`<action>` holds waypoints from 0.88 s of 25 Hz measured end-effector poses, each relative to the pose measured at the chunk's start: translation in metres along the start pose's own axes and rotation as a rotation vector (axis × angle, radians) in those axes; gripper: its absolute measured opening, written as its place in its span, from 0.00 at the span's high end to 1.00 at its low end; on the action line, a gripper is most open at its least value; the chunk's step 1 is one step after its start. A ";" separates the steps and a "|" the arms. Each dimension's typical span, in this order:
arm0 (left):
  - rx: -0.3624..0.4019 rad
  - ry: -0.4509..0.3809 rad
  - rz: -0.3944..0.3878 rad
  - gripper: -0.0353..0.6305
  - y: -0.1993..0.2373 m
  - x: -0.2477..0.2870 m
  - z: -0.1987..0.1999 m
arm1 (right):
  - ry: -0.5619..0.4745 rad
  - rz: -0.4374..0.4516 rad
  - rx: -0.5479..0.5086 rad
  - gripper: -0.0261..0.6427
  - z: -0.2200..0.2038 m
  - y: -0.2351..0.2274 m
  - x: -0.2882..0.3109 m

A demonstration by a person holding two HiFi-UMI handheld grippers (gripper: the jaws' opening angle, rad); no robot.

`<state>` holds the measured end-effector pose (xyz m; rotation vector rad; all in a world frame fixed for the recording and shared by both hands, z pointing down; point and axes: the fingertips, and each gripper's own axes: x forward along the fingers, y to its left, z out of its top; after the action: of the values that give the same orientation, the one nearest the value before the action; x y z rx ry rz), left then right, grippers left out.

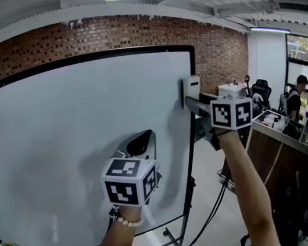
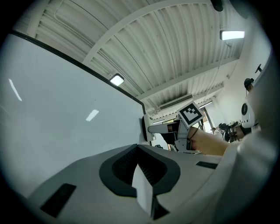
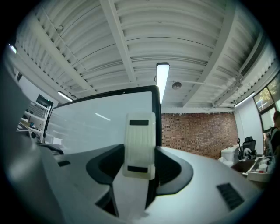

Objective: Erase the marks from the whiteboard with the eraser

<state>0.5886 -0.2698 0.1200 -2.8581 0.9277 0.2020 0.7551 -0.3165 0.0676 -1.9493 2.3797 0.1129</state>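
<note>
Currently gripping eraser (image 1: 192, 90) upright between fingers (image 3: 175, 168) of right gripper (image 3: 140, 164), up at right edge of whiteboard (image 1: 57, 142); can't tell whether touching it. Holding nothing in left gripper (image 2: 139, 168), fingers pressed together, near board's lower middle. Can't spot any marks on board, only glare and faint shading. Looks essentially done; at most needs a check pass.

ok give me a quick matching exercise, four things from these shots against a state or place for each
Things:
1. eraser
2. left gripper
3. whiteboard
4. brick wall

States or places:
A. shut, holding nothing
B. behind the board
C. clamped in the right gripper
D. black frame, no marks visible

Pairs: 1-C, 2-A, 3-D, 4-B
</note>
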 end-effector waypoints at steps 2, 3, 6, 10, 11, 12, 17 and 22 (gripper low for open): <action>-0.008 0.002 -0.001 0.97 0.000 0.002 -0.002 | 0.001 -0.003 -0.004 0.59 0.001 0.001 0.001; -0.011 0.003 0.002 0.97 0.000 0.002 -0.002 | 0.003 -0.004 -0.006 0.59 0.001 0.002 0.001; -0.017 0.004 0.015 0.97 0.005 -0.002 -0.004 | 0.004 -0.003 -0.011 0.60 0.001 0.011 0.003; -0.021 0.011 0.018 0.97 0.015 -0.014 -0.006 | -0.002 -0.004 -0.022 0.60 0.003 0.037 0.011; -0.022 0.013 0.019 0.97 0.017 -0.018 -0.005 | -0.003 -0.010 -0.027 0.60 0.004 0.042 0.012; -0.021 0.017 0.021 0.97 0.020 -0.022 -0.005 | -0.003 -0.019 -0.032 0.60 0.005 0.047 0.013; -0.025 0.014 0.038 0.97 0.045 -0.054 -0.003 | 0.003 -0.025 -0.020 0.60 0.003 0.082 0.019; -0.031 0.015 0.034 0.97 0.067 -0.085 0.001 | 0.004 -0.014 -0.016 0.60 0.003 0.124 0.029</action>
<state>0.4808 -0.2746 0.1281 -2.8778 0.9850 0.1998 0.6275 -0.3202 0.0639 -1.9747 2.3743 0.1280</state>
